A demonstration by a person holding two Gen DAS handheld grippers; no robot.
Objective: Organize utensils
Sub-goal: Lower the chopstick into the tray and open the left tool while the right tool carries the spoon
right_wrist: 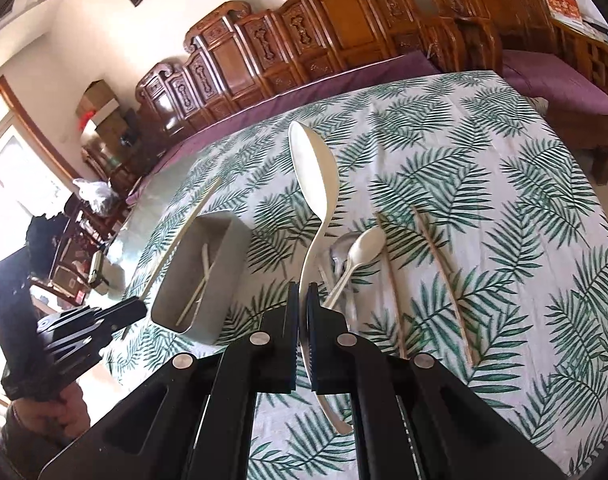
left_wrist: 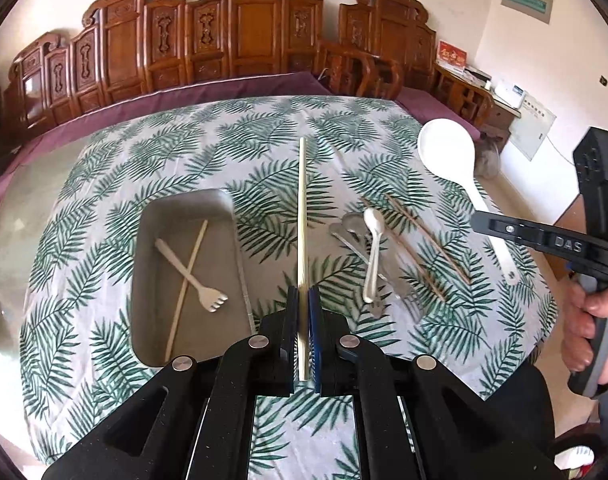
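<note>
In the tray (left_wrist: pixel 143 240) lie only a fork (left_wrist: pixel 191 276) and one chopstick (left_wrist: pixel 185 280). The left fingers (left_wrist: pixel 302 320) clamp another chopstick (left_wrist: pixel 302 216), the right fingers (right_wrist: pixel 302 320) a ladle (right_wrist: pixel 314 184); spoons (left_wrist: pixel 370 248) and chopsticks (left_wrist: pixel 416 240) remain on the surface (left_wrist: pixel 263 128).

Two wrist fisheyes, angled down over the table

Each looks along its own fingers, close above the leaf-print tablecloth (left_wrist: pixel 263 144); both share the grey tray (right_wrist: pixel 223 232) and carved wooden bench (left_wrist: pixel 239 32).
</note>
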